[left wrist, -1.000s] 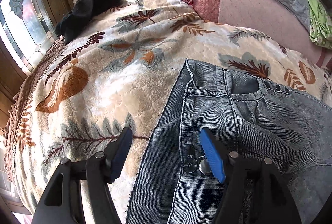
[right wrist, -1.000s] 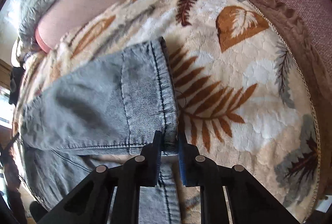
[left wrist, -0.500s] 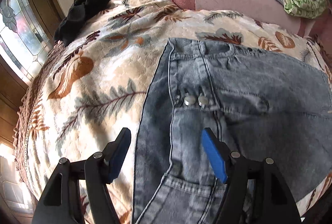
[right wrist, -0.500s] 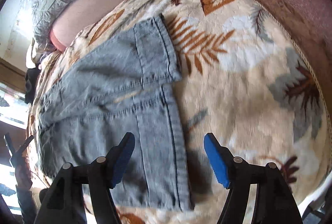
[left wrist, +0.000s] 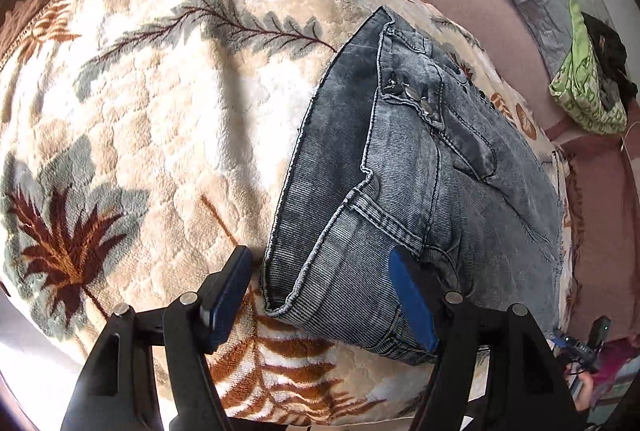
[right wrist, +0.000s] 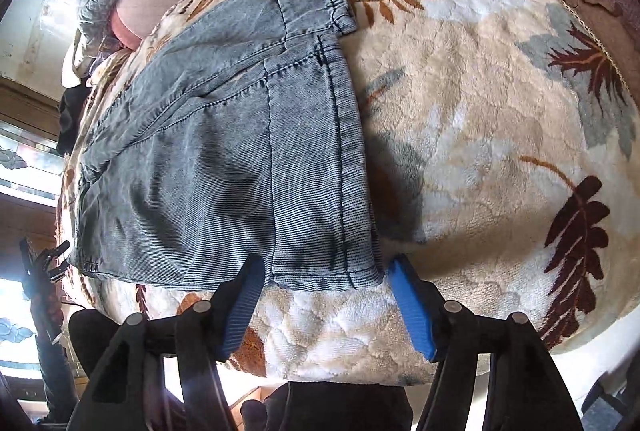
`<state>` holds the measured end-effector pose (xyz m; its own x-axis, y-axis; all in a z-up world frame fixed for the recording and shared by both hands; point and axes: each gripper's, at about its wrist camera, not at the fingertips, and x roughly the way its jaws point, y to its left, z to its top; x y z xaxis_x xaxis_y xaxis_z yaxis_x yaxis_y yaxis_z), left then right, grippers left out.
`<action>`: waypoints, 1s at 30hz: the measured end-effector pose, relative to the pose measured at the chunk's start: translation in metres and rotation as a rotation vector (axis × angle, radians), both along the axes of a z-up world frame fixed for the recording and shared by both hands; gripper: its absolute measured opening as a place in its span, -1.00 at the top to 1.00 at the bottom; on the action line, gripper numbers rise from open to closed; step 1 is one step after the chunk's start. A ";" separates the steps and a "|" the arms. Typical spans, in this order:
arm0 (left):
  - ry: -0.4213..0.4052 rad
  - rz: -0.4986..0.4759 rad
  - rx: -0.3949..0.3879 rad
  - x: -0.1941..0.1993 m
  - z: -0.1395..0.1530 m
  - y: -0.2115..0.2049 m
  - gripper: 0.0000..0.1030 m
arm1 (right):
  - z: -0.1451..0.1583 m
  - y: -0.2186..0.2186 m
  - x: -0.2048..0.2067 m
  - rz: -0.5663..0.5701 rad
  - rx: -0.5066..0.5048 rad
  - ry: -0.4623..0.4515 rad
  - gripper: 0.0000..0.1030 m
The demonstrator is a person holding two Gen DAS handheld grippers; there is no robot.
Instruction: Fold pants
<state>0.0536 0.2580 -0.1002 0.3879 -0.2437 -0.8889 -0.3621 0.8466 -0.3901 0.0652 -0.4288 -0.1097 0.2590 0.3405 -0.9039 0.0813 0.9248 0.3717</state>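
Two grippers frame one folded garment, each with its jaws spread wide and holding nothing. Left gripper (left wrist: 320,301): the near corner of the pants (left wrist: 404,191) lies between the jaws, its doubled edge just ahead of the left pad and its pocket seam passing under the right pad; whether either pad touches cloth cannot be told. Right gripper (right wrist: 326,305): the hem cuffs of the pants (right wrist: 240,135) lie just ahead of the jaws, the nearer cuff's edge reaching the gap between the pads. Beyond both sets of jaws the denim rests flat on the leaf-patterned blanket (right wrist: 480,91) of the bed, legs stacked one on the other, which suggests a lengthwise fold already made. Placement of the jaws at opposite ends is judged to serve a further fold, end brought toward end. Two metal buttons (left wrist: 412,97) sit farther along the waistband. A small dark tag (right wrist: 91,265) marks the far-left corner in the right view; its lettering is too small to read. No other writing is legible. Farthest off, a green patterned bundle (left wrist: 588,87) lies on the pink surface behind the blanket.
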 end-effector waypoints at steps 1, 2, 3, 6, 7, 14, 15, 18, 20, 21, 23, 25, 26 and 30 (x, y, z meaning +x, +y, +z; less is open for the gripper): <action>0.002 0.000 0.002 0.000 -0.002 0.000 -0.37 | -0.001 0.000 0.002 -0.004 0.006 -0.003 -0.30; 0.000 -0.010 0.020 -0.001 0.001 -0.004 -0.36 | -0.001 0.000 0.002 -0.008 0.010 -0.005 -0.23; -0.006 -0.022 0.042 -0.003 0.004 -0.009 -0.16 | -0.001 0.000 0.001 -0.008 0.010 -0.007 -0.07; 0.024 -0.052 0.095 -0.004 0.001 -0.015 0.43 | -0.001 -0.005 -0.003 -0.012 -0.008 -0.009 0.31; 0.025 -0.043 0.084 -0.006 0.000 -0.015 0.45 | -0.002 -0.006 -0.003 -0.015 -0.009 -0.008 0.36; 0.015 -0.015 0.076 -0.014 0.012 -0.006 0.64 | 0.005 -0.001 -0.006 0.025 -0.060 -0.030 0.55; 0.013 -0.011 0.079 -0.017 0.016 -0.006 0.64 | 0.008 0.001 -0.007 0.033 -0.075 -0.036 0.55; -0.011 -0.025 0.083 -0.025 0.036 -0.009 0.64 | 0.025 -0.001 -0.015 0.035 -0.090 -0.067 0.55; -0.022 -0.041 0.087 -0.029 0.047 -0.012 0.64 | 0.031 -0.007 -0.019 0.035 -0.087 -0.075 0.55; -0.016 -0.046 0.087 -0.030 0.049 -0.012 0.64 | 0.028 -0.008 -0.020 0.041 -0.087 -0.059 0.55; 0.015 -0.049 0.085 -0.030 0.042 -0.013 0.63 | 0.012 -0.010 -0.019 0.041 -0.102 -0.015 0.55; 0.092 -0.050 0.099 -0.027 0.022 -0.010 0.61 | -0.004 -0.010 -0.017 0.040 -0.094 0.001 0.43; 0.132 -0.039 0.110 -0.023 0.010 -0.008 0.52 | -0.005 -0.012 -0.016 0.031 -0.086 -0.010 0.40; 0.125 -0.039 0.126 -0.026 0.010 -0.003 0.49 | 0.020 -0.017 -0.020 -0.020 -0.183 -0.100 0.11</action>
<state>0.0271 0.2555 -0.0905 0.2651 -0.1397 -0.9541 -0.3666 0.9006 -0.2337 0.0454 -0.4460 -0.0897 0.3557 0.1670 -0.9196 0.0712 0.9762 0.2048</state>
